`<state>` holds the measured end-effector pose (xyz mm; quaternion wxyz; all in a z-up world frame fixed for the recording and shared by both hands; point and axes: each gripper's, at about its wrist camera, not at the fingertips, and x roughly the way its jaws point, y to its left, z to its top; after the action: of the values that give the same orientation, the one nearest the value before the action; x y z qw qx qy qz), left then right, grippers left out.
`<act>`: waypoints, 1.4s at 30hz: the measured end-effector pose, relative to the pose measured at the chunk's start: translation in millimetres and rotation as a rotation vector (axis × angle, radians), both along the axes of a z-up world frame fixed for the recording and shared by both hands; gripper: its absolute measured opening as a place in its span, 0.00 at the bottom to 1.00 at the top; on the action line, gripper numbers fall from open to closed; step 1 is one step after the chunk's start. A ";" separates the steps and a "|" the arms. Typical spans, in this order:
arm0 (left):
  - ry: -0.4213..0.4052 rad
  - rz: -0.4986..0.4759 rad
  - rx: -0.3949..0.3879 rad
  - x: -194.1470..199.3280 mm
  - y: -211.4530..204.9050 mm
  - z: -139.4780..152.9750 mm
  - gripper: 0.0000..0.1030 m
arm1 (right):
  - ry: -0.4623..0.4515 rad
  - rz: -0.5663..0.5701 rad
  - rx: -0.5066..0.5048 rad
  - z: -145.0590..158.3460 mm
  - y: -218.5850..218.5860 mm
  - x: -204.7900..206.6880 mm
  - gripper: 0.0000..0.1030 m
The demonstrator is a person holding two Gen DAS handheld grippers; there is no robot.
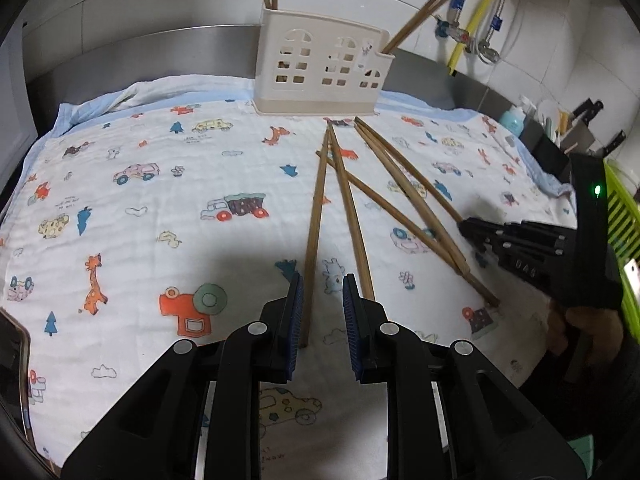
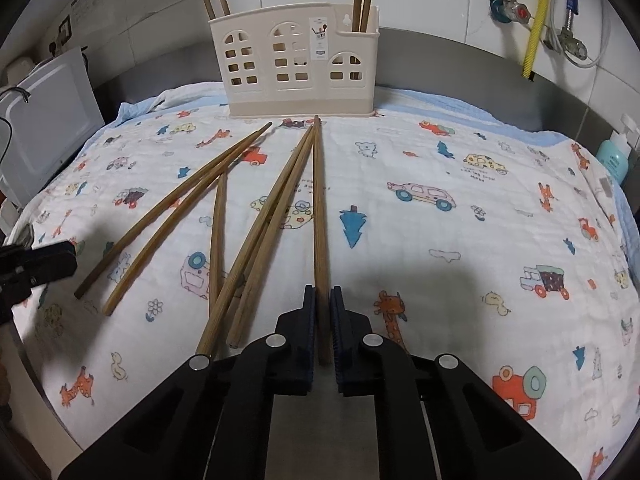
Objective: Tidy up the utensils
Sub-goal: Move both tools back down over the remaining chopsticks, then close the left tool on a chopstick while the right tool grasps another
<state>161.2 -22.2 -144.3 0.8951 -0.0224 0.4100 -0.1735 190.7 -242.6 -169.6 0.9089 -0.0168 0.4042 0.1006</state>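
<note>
Several wooden chopsticks point(image 1: 404, 196) lie fanned out on a cartoon-print cloth point(image 1: 160, 184), also in the right wrist view point(image 2: 256, 216). A cream house-shaped utensil holder point(image 1: 320, 68) stands at the back with chopsticks upright in its end compartments; it also shows in the right wrist view point(image 2: 296, 64). My left gripper point(image 1: 322, 294) is open, low over the cloth, with one chopstick point(image 1: 314, 232) beside its left finger. My right gripper point(image 2: 323, 300) is closed around the near end of one chopstick point(image 2: 319, 208) lying on the cloth. The right gripper also shows in the left wrist view point(image 1: 476, 232).
A steel backsplash and tiled wall with pipes point(image 2: 536, 16) stand behind. A white appliance point(image 2: 48, 128) stands at left, a teal bottle point(image 2: 612, 160) and a knife block point(image 1: 580, 136) at right, a green rack point(image 1: 620, 240) at far right.
</note>
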 end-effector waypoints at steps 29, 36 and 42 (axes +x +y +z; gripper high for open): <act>0.020 0.053 0.046 18.9 -2.8 -9.7 0.06 | -0.040 -0.004 0.036 23.4 -4.1 -9.4 0.07; -0.065 0.053 0.026 11.4 6.7 28.1 0.06 | -0.143 0.015 0.033 72.7 -7.7 -18.3 0.07; -0.141 0.049 -0.014 15.0 15.1 64.7 0.06 | -0.216 0.050 0.034 120.2 -8.0 -12.3 0.07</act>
<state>176.2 -7.0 -79.7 0.9256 -0.0266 0.3440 -0.1556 178.4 -250.6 -49.4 0.9445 -0.0223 0.3018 0.1277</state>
